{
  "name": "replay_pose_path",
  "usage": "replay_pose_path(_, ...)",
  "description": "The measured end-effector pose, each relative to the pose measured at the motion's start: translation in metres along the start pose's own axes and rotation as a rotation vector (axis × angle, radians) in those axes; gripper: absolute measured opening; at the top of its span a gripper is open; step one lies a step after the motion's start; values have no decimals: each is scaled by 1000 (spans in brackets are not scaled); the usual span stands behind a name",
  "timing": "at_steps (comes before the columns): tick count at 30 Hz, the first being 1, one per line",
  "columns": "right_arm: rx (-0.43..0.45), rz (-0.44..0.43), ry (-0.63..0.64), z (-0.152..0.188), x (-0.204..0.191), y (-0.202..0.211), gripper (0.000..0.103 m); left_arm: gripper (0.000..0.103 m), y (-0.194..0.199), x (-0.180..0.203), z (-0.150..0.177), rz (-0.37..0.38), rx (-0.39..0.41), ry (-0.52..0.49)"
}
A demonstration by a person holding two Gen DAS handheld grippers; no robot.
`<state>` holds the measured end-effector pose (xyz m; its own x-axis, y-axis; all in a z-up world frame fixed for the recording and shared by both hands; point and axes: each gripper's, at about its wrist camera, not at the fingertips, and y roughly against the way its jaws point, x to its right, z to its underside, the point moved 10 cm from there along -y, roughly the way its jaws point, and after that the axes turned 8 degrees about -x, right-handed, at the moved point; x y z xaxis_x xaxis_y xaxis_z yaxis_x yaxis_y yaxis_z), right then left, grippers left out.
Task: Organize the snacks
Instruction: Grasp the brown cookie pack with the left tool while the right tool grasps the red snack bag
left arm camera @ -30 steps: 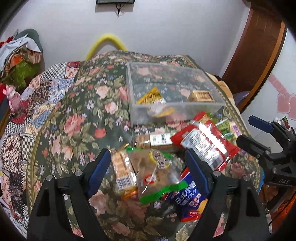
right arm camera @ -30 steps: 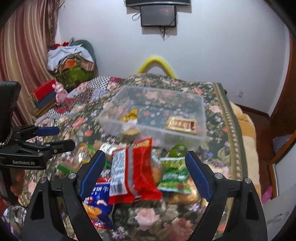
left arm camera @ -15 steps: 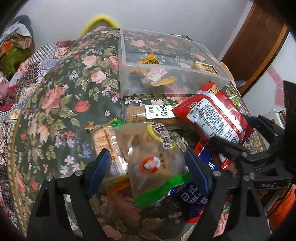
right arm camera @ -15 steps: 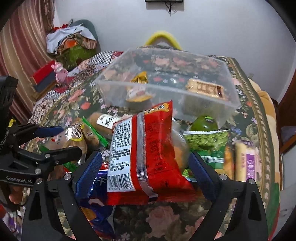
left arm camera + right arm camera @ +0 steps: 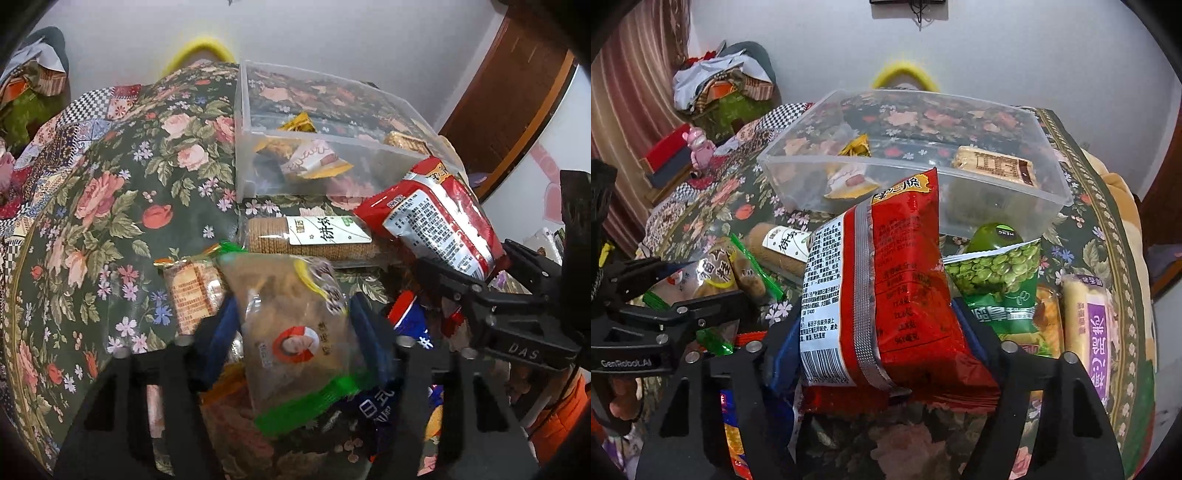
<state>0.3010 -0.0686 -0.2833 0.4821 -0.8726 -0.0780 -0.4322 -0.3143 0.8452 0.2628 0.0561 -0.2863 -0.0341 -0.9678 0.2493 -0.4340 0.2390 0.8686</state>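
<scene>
A clear plastic bin stands on the floral cloth and holds a few wrapped snacks. My left gripper is shut on a clear brown snack bag with a green strip, which also shows in the right wrist view. My right gripper is shut on a red snack bag with its top tilted toward the bin; it also shows in the left wrist view. A biscuit roll lies in front of the bin.
More snacks lie around: a green pea bag, a purple-labelled bar, a blue bag, an orange cracker pack. A wall and a yellow chair back are behind the table; clutter is at left.
Both grippers have moved down and forward and closed on their bags: the left on the clear brown bag, the right on the red bag. The bin now looks closer.
</scene>
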Motion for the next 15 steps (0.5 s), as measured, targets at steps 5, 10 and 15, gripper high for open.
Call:
replay_pose_path(5,21,-8,-6,-3,1,7,58,49,10,-4,1,-17,15,0)
replay_pose_path(10,39,-22,-12,-4,0,16,56,49,23,-3,1,-31,43,-13)
replay_pose_path(15,72,-32,-23,-7,-1,32,56,49,40,1,-7,-30,79,-13)
